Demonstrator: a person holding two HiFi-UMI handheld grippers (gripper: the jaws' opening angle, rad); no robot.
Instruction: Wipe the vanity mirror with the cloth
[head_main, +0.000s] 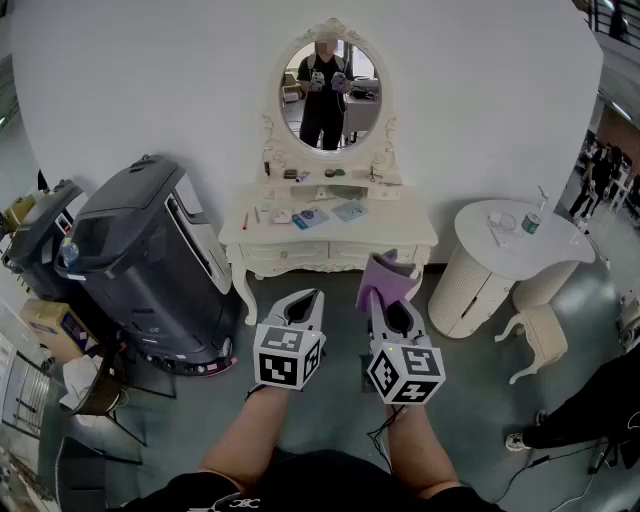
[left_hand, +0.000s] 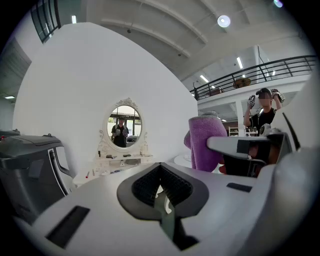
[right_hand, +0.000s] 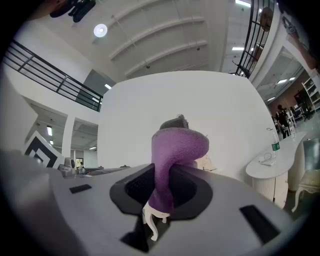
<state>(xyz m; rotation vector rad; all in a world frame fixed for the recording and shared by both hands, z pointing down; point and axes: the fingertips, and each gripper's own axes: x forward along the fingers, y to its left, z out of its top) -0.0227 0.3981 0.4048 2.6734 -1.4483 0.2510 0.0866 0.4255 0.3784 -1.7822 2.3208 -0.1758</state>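
The oval vanity mirror (head_main: 330, 85) in its white carved frame stands on a white dressing table (head_main: 400, 232) against the wall, well ahead of both grippers. It also shows small and far off in the left gripper view, mirror (left_hand: 124, 126). My right gripper (head_main: 392, 305) is shut on a purple cloth (head_main: 386, 279), which sticks up out of the jaws; in its own view the cloth (right_hand: 175, 150) fills the middle between the right gripper (right_hand: 161, 195) jaws. My left gripper (head_main: 303, 304) is held beside it, shut and empty, left gripper (left_hand: 160, 175). The cloth (left_hand: 205, 142) appears at its right.
A large dark grey machine (head_main: 140, 260) stands left of the dressing table. A round white table (head_main: 500, 250) with a bottle (head_main: 532, 222) and a white stool (head_main: 540, 335) stand at the right. Small items lie on the dressing table. Someone's leg (head_main: 590, 410) is at the right edge.
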